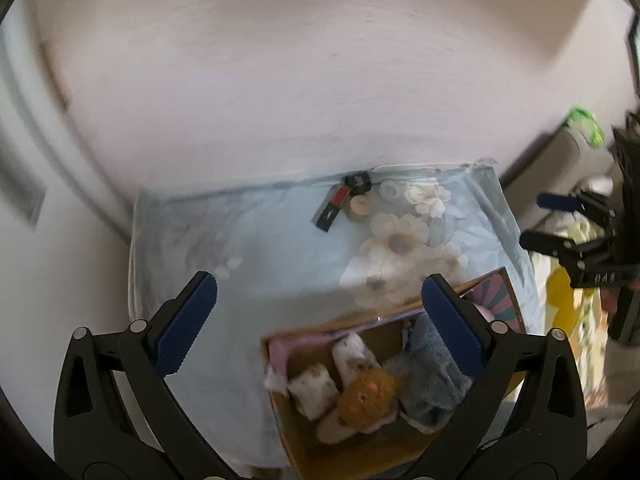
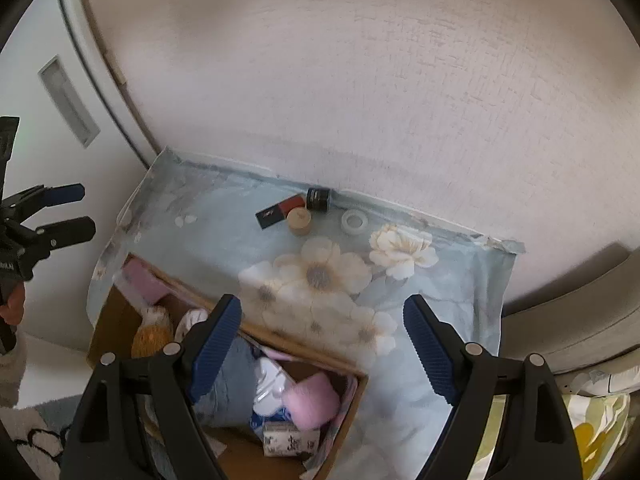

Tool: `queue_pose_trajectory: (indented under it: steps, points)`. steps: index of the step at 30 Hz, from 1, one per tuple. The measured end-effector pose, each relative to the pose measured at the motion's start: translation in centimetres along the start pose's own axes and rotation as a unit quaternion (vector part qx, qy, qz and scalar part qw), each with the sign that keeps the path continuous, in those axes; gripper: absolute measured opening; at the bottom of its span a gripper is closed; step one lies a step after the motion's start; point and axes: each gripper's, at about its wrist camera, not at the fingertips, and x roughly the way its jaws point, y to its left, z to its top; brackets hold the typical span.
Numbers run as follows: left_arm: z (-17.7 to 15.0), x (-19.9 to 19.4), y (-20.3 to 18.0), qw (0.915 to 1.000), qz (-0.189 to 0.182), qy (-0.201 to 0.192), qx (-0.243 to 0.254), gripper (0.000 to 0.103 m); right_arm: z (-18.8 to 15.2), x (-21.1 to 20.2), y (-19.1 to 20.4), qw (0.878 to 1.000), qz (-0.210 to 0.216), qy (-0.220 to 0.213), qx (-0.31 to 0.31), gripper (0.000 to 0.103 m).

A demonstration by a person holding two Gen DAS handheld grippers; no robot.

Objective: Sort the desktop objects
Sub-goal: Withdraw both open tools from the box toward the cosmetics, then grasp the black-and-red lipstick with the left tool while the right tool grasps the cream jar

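A small table under a pale blue floral cloth (image 1: 248, 248) (image 2: 440, 320) stands against a white wall. At its far edge lie a red and black box (image 1: 331, 207) (image 2: 280, 210), a black jar (image 1: 358, 182) (image 2: 318, 199), a round wooden jar (image 1: 358, 208) (image 2: 300, 221) and a clear tape roll (image 1: 389, 190) (image 2: 354, 221). A cardboard box (image 1: 304, 448) (image 2: 116, 312) at the near side holds soft toys, socks and cloths. My left gripper (image 1: 318, 320) is open and empty above the box. My right gripper (image 2: 322, 340) is open and empty above the box's far rim.
An orange plush toy (image 1: 366, 398) (image 2: 152, 336), a grey-blue cloth (image 1: 432, 380) (image 2: 228, 384) and a pink item (image 2: 312, 400) lie in the box. A white cabinet door (image 2: 68, 96) is at the left. Yellow patterned fabric (image 1: 560, 292) (image 2: 588, 436) lies to the right.
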Motion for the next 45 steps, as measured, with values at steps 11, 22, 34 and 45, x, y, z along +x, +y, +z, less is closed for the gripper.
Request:
queue_pose_trajectory:
  steps: [11, 22, 34, 45]
  points:
    - [6.5, 9.2, -0.4, 0.9855, -0.081, 0.047, 0.141, 0.096, 4.9, 8.3, -2.8, 0.995, 0.032, 0.045, 0.081, 0.080]
    - [5.5, 22.8, 0.1, 0.9592, -0.112, 0.136, 0.221, 0.059, 7.4, 20.1, -0.6, 0.992, 0.038, 0.122, -0.002, 0.063]
    - [4.8, 26.5, 0.1, 0.9556, -0.114, 0.158, 0.221, 0.044, 8.4, 23.6, 1.6, 0.987, 0.024, 0.156, -0.018, 0.049]
    - [4.4, 26.5, 0.2, 0.9561, -0.119, 0.154, 0.219, 0.019, 8.3, 23.5, 1.3, 0.987, 0.035, 0.154, 0.003, 0.031]
